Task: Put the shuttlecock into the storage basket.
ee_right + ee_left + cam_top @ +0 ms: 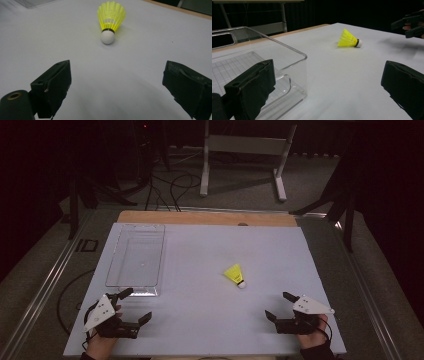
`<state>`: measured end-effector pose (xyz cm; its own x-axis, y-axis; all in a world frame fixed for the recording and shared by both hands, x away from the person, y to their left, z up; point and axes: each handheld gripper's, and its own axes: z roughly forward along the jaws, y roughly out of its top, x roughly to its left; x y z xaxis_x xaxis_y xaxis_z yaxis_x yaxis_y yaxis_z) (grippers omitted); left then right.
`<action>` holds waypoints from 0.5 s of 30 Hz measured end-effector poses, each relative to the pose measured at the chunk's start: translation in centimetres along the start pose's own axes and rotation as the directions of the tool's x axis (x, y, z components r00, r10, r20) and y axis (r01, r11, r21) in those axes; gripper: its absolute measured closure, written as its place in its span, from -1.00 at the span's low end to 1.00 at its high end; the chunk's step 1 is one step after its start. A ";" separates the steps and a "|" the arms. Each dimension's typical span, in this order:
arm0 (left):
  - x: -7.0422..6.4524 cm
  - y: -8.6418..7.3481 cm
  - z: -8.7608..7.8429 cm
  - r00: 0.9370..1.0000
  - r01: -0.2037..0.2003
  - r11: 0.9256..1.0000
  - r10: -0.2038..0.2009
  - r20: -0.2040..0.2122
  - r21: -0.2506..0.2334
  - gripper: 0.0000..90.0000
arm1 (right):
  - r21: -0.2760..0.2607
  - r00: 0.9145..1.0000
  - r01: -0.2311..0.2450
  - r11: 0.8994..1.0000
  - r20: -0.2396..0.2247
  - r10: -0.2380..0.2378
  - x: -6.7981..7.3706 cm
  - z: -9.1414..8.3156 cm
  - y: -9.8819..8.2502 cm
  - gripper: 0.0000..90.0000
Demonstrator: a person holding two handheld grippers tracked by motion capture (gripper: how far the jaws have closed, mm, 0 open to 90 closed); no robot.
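Right gripper view: ribbed yellow plastic shuttlecock, round white tip, smooth table.

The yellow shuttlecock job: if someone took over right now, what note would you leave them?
Left tool: open, holding nothing, beside the near end of the clear tray.
Right tool: open, holding nothing, pointing at the shuttlecock.
Shuttlecock: lying on its side on the white table, right of the tray, untouched.
Tray: nothing in it.
Done: nothing yet.
Left: probably pick up the shuttlecock with the right tool, likely for the tray.
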<state>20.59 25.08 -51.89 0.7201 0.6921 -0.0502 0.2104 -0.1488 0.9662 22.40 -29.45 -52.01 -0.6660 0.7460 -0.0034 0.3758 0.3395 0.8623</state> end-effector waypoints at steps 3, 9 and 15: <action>-0.1 0.0 0.0 1.000 0.000 1.000 0.000 0.002 0.001 -1.00 | -0.001 1.000 -0.009 1.000 -0.008 0.009 -0.1 -0.1 0.0 -0.81; -0.1 0.1 0.0 1.000 0.008 1.000 -0.008 0.010 0.014 -1.00 | -0.001 1.000 -0.007 1.000 -0.021 0.007 0.1 -0.2 0.2 -0.81; -0.2 0.1 0.0 1.000 0.006 1.000 -0.006 0.015 0.019 -1.00 | -0.009 1.000 -0.003 1.000 -0.015 0.003 0.2 -0.4 0.3 -0.83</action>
<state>20.46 24.91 -51.80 0.7286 0.6824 -0.0598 0.2267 -0.1579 0.9611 22.08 -29.42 -51.52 -0.6746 0.7382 0.0070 0.3724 0.3321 0.8666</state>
